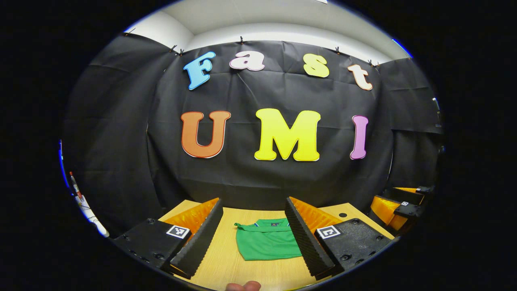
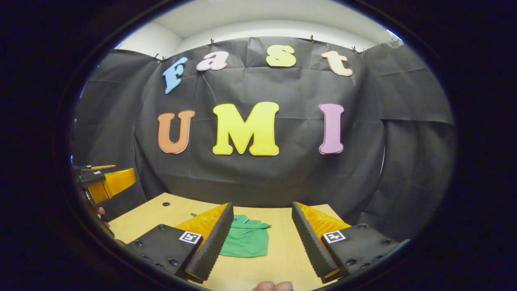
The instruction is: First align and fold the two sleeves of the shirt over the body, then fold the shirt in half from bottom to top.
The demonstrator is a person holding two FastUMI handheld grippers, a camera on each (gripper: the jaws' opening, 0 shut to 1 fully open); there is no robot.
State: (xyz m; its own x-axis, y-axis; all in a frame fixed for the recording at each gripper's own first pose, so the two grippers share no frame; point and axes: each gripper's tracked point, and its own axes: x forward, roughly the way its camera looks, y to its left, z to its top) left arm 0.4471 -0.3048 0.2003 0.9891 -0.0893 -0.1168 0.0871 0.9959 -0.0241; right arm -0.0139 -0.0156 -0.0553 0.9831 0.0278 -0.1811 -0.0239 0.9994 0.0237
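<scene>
A green shirt [image 1: 266, 244] is being shown lying flat on the wooden worktop [image 1: 226, 266], already folded into a compact shape with its collar turned toward the black cloth wall [image 1: 258, 178]; in the left gripper view it is being seen between the two fingers of the left gripper [image 1: 253, 238], whose fingers are being held wide apart with nothing between them and clear of the cloth; the shirt's right edge is being partly hidden behind the right-hand finger [image 1: 303, 238] in that view; in the right gripper view the same shirt [image 2: 246, 242] is being seen lying toward the left of the gap, its left part being covered by the left-hand finger [image 2: 212, 242] of the right gripper [image 2: 262, 238], whose fingers are likewise being held wide apart and gripping nothing; both grippers are being held above the near edge of the worktop [image 2: 278, 258], with the shirt lying farther in, near the foot of the wall; the other gripper is being glimpsed at the right rim of the left gripper view and at the left rim of the right gripper view; a fingertip [image 1: 242, 286] of the person is being caught at the bottom edge of the left gripper view; small round holes [image 2: 166, 204] are being seen in the worktop near its far corners.
</scene>
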